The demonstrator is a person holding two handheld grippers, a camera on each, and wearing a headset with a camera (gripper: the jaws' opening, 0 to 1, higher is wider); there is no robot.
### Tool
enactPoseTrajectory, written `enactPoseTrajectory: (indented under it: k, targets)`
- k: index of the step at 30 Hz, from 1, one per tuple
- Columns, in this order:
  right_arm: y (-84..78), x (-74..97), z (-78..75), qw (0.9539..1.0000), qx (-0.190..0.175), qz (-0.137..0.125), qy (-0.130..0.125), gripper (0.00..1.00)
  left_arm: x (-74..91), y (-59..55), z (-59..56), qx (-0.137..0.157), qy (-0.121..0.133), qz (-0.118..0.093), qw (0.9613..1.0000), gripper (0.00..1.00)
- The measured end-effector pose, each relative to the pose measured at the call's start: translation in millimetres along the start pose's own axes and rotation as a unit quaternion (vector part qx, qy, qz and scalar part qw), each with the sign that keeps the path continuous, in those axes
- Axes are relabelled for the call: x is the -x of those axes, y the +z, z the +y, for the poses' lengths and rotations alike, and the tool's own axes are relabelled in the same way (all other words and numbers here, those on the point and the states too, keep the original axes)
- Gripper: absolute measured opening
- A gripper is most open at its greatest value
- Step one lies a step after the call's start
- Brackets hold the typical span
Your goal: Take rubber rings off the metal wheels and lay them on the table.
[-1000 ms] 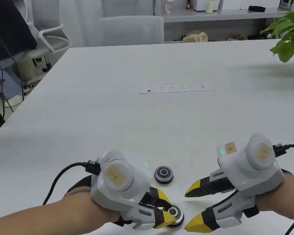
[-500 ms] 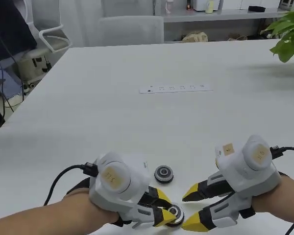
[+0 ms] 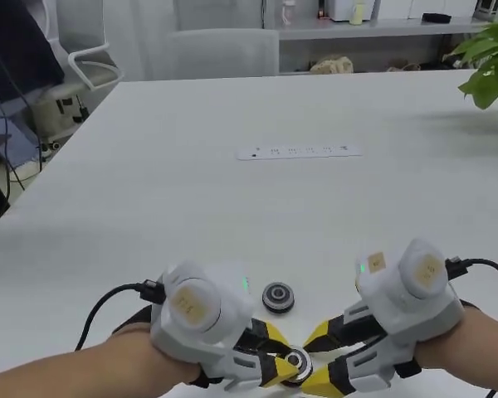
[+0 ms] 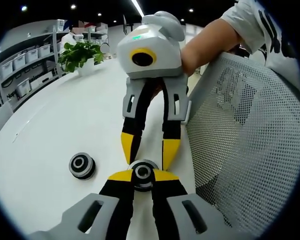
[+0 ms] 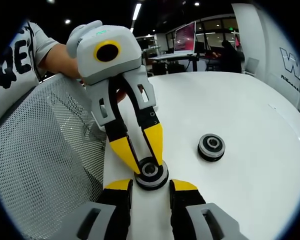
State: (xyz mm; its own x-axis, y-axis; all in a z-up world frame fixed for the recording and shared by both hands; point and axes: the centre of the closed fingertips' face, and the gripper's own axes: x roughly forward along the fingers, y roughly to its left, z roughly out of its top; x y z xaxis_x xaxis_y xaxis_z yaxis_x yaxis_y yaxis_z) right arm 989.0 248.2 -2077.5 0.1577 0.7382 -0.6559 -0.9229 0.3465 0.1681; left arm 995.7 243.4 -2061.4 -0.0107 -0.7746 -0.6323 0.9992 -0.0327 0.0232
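A small metal wheel with a black rubber ring [image 3: 295, 361] is near the table's front edge, and my left gripper [image 3: 282, 356] is shut on it. In the left gripper view the wheel [image 4: 142, 172] is between the yellow tips. My right gripper [image 3: 315, 362] faces it from the right, open. Its tips stand on either side of the same wheel [image 5: 151, 173]. A second ringed wheel [image 3: 277, 296] lies flat on the white table [image 3: 232, 215] just behind, apart from both grippers.
A white power strip [image 3: 299, 152] lies at the table's middle. A leafy plant [image 3: 490, 62] stands at the far right corner. Behind the grippers, close to the front edge, is a mesh chair back [image 4: 240, 125].
My right gripper has moved left, so its open tips now reach the wheel held by the left gripper. The left gripper and the second wheel have stayed put.
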Motion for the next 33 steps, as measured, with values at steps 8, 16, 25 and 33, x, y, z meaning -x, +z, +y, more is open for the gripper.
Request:
enactPoseTrajectory:
  k: [8, 16, 25, 33]
  targets:
    - [1.0, -0.9, 0.5, 1.0000, -0.001, -0.003, 0.001, 0.23, 0.1, 0.0, 0.2, 0.002, -0.001, -0.003, 1.0000, 0.08]
    - [-0.3, 1.2, -0.1, 1.0000, 0.004, 0.000, -0.001, 0.21, 0.4, 0.0, -0.1, 0.001, 0.002, -0.009, 1.0000, 0.08]
    - [-4.1, 3.0, -0.6, 1.0000, 0.003, 0.006, 0.000, 0.18, 0.6, -0.5, -0.3, 0.006, 0.002, -0.018, 0.9998, 0.08]
    - [-6.6, 4.6, 0.0, 0.9999, 0.007, 0.012, 0.000, 0.11, 1.2, -0.8, -1.2, 0.003, -0.005, -0.024, 0.9997, 0.08]
